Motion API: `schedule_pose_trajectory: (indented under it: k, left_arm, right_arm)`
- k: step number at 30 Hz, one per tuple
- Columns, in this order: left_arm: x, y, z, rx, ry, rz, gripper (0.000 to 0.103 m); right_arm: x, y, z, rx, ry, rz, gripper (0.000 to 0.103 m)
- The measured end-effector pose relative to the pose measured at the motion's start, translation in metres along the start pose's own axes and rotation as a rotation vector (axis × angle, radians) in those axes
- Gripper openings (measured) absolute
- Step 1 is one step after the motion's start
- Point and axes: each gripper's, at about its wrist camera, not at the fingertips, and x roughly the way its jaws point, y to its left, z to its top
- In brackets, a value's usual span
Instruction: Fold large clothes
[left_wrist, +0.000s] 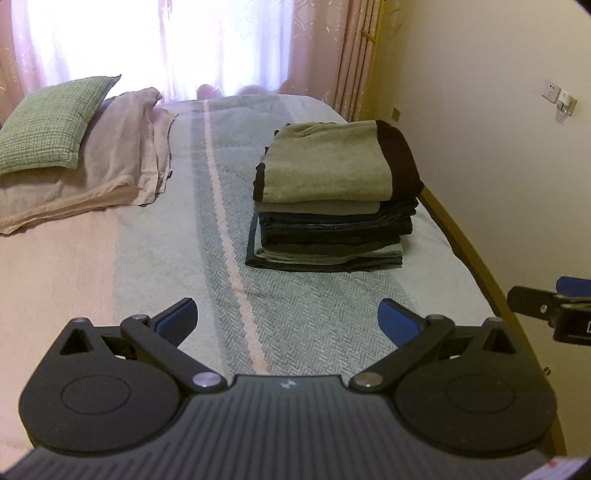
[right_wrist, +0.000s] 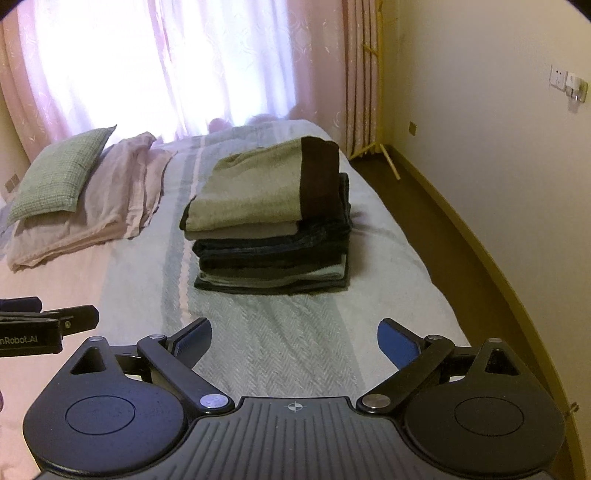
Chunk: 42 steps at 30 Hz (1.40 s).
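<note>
Folded clothes stack (left_wrist: 334, 199): one pile on the bed (left_wrist: 155, 266), right half, beyond both grippers; olive-and-brown piece on top, dark denim-like layers under; layer count unclear.
Left gripper (left_wrist: 288, 319): angled down over bedspread, jaws wide, nothing between.
Right gripper (right_wrist: 294, 341): angled down, beside the left one, jaws wide, empty.
Pillows: two, far left; green pillow (left_wrist: 51, 125) on pink pillow (left_wrist: 110, 162).
Curtains (right_wrist: 155, 62): behind bed.

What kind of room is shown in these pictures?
Most likely a bedroom: a bed with a striped cover, a green pillow at its head, and pink curtains over a bright window. A stack of folded clothes lies on the bed.
</note>
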Motion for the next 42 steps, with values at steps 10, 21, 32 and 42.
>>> schedule_pose_trajectory:
  k: [10,21,32,42]
  left_arm:
    - [-0.002,-0.010,-0.005,0.021,0.022,0.030,0.102]
    - [-0.005,-0.007,-0.006,0.014,0.024,0.025,0.102]
    - [-0.005,-0.011,-0.005,0.026,0.020,0.024,0.102]
    - [-0.006,-0.013,-0.004,0.022,0.019,0.020,0.102]
  right_arm:
    - [0.001,-0.005,0.000,0.008,0.001,0.011,0.094]
    - [0.000,0.005,0.003,-0.010,0.003,0.028,0.094]
    - [0.000,0.011,0.003,-0.019,0.005,0.033,0.094]
    - [0.000,0.010,0.001,-0.025,0.003,0.032,0.094]
